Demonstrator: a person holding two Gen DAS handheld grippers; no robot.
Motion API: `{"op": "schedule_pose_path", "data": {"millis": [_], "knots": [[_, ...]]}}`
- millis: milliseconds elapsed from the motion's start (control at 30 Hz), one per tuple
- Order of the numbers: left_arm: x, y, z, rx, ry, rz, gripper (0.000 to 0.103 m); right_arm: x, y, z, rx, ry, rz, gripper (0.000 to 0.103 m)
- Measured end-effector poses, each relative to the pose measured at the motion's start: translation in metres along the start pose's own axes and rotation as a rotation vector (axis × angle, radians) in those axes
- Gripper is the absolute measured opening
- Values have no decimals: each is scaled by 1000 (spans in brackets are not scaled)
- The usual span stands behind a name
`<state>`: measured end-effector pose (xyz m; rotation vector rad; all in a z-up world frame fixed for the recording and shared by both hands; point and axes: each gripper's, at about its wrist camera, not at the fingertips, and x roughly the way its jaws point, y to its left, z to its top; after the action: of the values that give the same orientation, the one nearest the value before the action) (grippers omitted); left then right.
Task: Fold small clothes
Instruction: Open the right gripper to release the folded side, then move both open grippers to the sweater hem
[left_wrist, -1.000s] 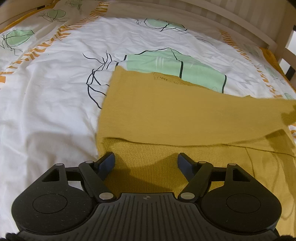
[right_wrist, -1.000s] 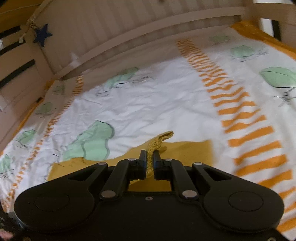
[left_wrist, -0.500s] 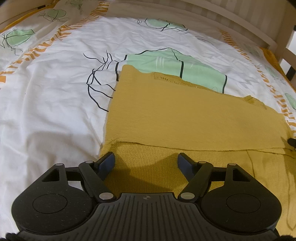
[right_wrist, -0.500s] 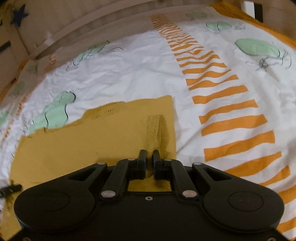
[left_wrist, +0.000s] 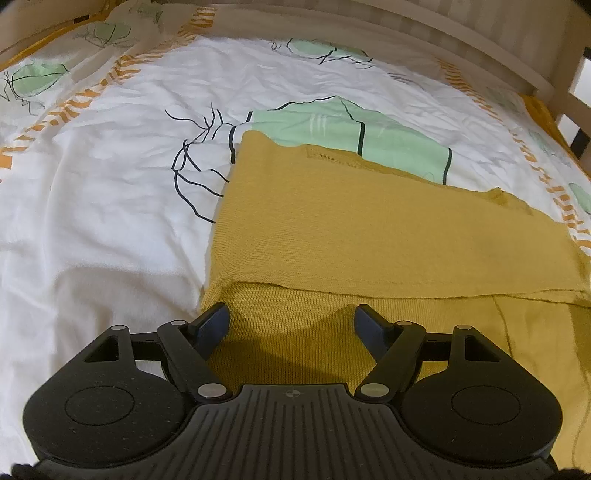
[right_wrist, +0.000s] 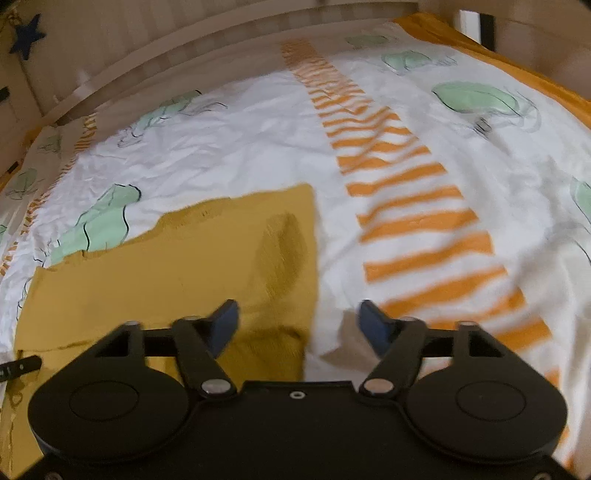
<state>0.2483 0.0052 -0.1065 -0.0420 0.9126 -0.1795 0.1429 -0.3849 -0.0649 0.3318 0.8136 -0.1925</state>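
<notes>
- Mustard knit garment (left_wrist: 388, 236) lies flat on the bedsheet (left_wrist: 103, 206), one layer folded over another; fold edge runs across just ahead of the left gripper (left_wrist: 291, 317).
- Left gripper: jaws wide apart, nothing held; garment's lower layer lies under & between the fingers, pads not pressing it.
- Right gripper (right_wrist: 299, 317): jaws have just been opening, now wide; nothing gripped. Garment's right edge (right_wrist: 184, 273) lies below & between the fingers, left finger over cloth, right finger over sheet.
- Around: sheet is white w/ green leaf prints & orange stripe bands (right_wrist: 417, 221); wooden bed rail (left_wrist: 461, 40) along the far side; dark blue star (right_wrist: 27, 35) hanging top left in right view.
- Nothing lies on top of the garment.
- Hard to see: right view blurred, knit detail smeared. Garment cut off at right edge of left view & behind both gripper bodies. Small dark object (right_wrist: 20, 365) at left edge of right view, can't tell what.
</notes>
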Motion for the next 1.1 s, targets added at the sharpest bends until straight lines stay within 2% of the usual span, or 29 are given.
{"op": "schedule_pose_path", "data": {"millis": [167,267,400,633,733,800,900,1000,1100], "knots": [[-2,-1,-4,11,-15,-4,74,-12,-6,-10,4,-4,-6,80],[-2,-1,-4,13,-19,-5,74,-14,-4,1,-18,-66,63,79],[-1,-2,-4,17,-20,0,74,1,5,16,-42,-76,133,79],[-1,-3,-2,12,-7,7,74,37,20,26,-74,-60,142,79],[0,-4,-1,10,-2,12,74,37,25,28,-78,-43,208,77],[0,-4,-1,11,0,14,74,26,30,29,-95,-73,273,77],[0,-4,-1,9,-1,15,74,1,29,30,-65,-177,341,77],[0,-5,-2,12,-2,20,75,-9,27,31,-29,-228,291,78],[-1,-5,-2,14,-4,23,75,4,35,32,-85,-182,224,78]]}}
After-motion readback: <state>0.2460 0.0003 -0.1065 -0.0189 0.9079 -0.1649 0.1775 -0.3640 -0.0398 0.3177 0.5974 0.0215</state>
